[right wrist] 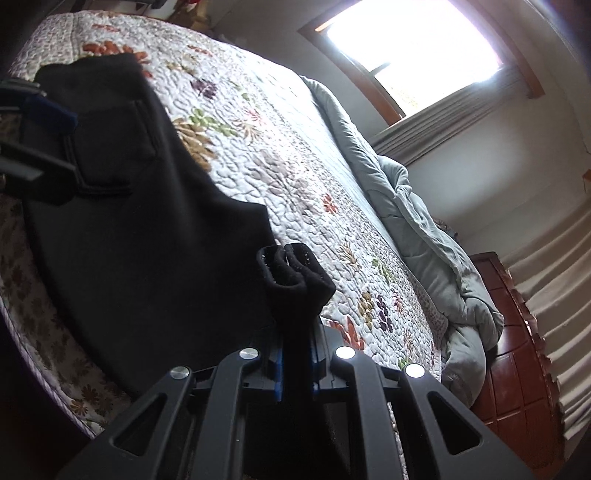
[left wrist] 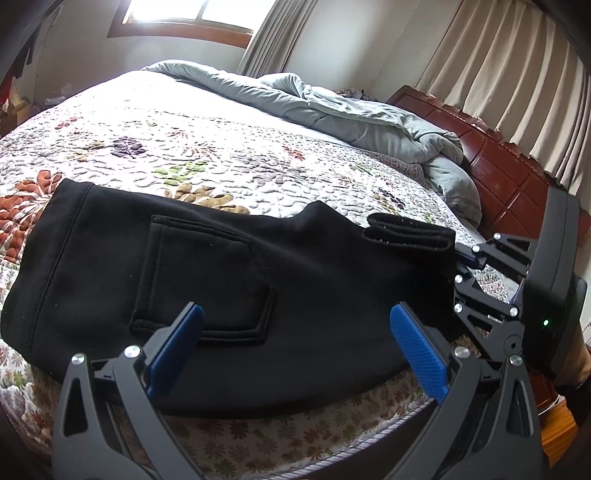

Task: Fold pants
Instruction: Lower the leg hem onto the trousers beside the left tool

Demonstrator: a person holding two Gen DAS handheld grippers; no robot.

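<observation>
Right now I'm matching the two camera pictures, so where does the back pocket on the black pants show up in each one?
Left wrist view: the back pocket is at lower centre, just beyond the open left hand-held gripper.
Right wrist view: the back pocket is at upper left, tilted.
Shared landmark: the window behind the bed.

The left gripper (left wrist: 293,341) tilts down with its blue pads (left wrist: 417,350) spread wide apart, nothing pinched between them. The right gripper (right wrist: 295,363) also slants down, rolled to one side, its jaws clamped nearly together on a bunched fold of the pants (right wrist: 147,229).
</observation>
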